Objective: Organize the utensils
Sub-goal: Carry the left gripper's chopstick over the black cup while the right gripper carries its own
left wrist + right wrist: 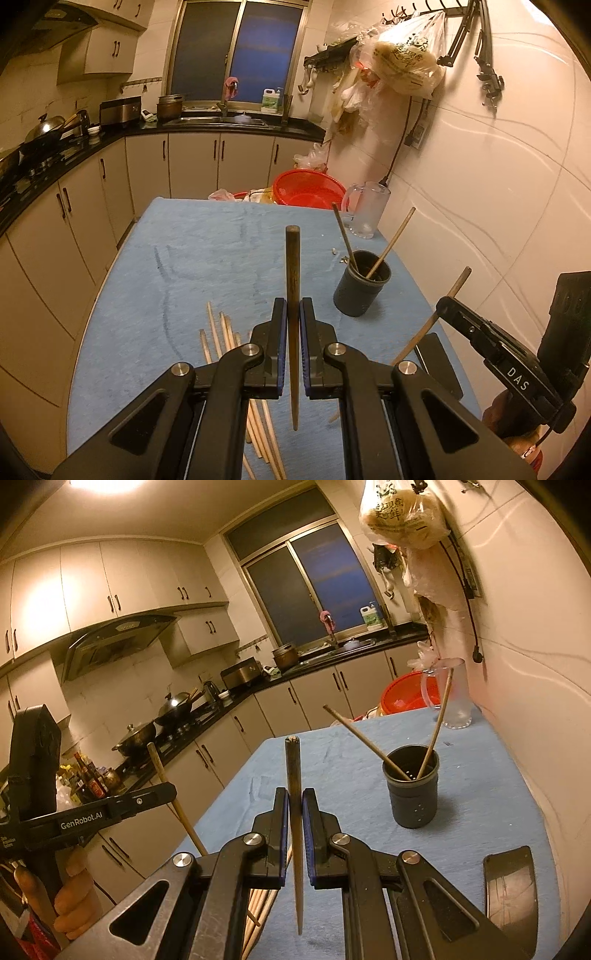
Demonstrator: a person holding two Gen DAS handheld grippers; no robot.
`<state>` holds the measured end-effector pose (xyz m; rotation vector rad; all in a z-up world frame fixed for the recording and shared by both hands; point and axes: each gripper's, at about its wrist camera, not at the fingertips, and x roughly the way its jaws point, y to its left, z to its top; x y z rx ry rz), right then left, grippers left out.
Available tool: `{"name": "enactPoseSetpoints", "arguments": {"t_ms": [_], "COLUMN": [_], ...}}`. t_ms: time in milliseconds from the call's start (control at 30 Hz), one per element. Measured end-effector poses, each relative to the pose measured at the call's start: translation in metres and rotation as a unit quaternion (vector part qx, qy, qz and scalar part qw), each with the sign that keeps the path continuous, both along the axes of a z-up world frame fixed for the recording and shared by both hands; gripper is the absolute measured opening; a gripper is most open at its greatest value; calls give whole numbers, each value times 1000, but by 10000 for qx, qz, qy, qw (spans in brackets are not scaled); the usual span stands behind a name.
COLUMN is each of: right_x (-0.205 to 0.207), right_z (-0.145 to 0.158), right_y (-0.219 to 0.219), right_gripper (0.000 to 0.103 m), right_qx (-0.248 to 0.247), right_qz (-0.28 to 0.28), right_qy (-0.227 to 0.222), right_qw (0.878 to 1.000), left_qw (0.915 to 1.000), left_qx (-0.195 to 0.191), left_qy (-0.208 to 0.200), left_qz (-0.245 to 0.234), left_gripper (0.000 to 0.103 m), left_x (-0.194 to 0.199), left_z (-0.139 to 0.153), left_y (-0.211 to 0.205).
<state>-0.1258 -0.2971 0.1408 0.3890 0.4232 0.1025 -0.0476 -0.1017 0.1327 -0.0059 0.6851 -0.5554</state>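
Note:
My left gripper [293, 308] is shut on a dark wooden chopstick [292, 273], held upright above the blue cloth. My right gripper [294, 799] is shut on another chopstick [293, 771], also upright. A dark round utensil cup [361, 283] stands on the table to the right with two chopsticks leaning in it; it also shows in the right wrist view [414, 788]. Several loose pale chopsticks [221, 332] lie on the cloth under my left gripper. The right gripper's side [458, 314] shows with its chopstick in the left wrist view; the left gripper [162, 794] shows in the right wrist view.
The table has a blue cloth [184, 266]. A glass mug [369, 210] and a red basin [308, 188] stand at its far end. A black phone [511, 890] lies near the right edge. A tiled wall runs along the right, cabinets along the left.

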Motion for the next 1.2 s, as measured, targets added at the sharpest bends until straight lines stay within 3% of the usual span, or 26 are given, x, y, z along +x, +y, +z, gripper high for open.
{"name": "enactPoseSetpoints", "arguments": {"t_ms": [567,1200], "right_x": [-12,-4], "right_z": [13,47], "right_y": [-29,-74], "right_gripper": [9,9], "right_qx": [40,-58], "right_qz": [-332,-668], "right_qy": [-135,-397], "right_qw": [9994,9970], "left_qw": [9990,9977], "left_qx": [5,22], "left_qy": [-60,-79], "left_qz": [-433,-676], "left_gripper": [6,6], "left_x": [5,34], "left_z": [14,32], "left_y": [-38,-93]}}
